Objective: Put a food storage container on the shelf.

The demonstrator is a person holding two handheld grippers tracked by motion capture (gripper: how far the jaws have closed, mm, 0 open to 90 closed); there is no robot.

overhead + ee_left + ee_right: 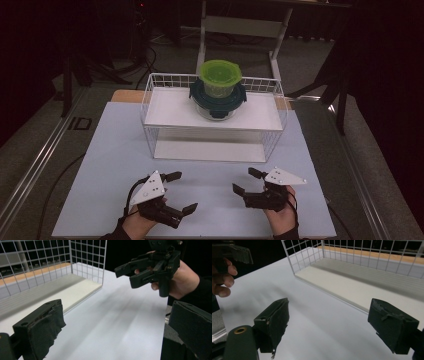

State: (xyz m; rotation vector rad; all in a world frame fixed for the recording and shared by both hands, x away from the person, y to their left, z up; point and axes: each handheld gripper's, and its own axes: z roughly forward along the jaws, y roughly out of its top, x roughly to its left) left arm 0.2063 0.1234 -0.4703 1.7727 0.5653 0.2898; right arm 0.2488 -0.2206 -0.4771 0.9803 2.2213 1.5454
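Grippers, left (181,191) and right (244,180), gape wide and empty over the worktop (115,165); ahead, green-lidded tub (220,77) stacked on a dark-lidded glass container (216,100) atop a wire rack (155,107).

Both hands hold tongs low, left tongs (181,192) and right tongs (247,180) gaping wide.

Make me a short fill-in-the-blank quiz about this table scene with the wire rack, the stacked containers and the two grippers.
1. The round container with the lime-green lid is stacked on a clear container with a dark ____ lid.
2. Both containers stand on the ____ shelf of the white wire rack.
3. The left gripper and the right gripper both have their fingers ____.
4. Both grippers are over the pale table, on the side of the rack ____ the person.

Missing words: teal; top; open; nearest
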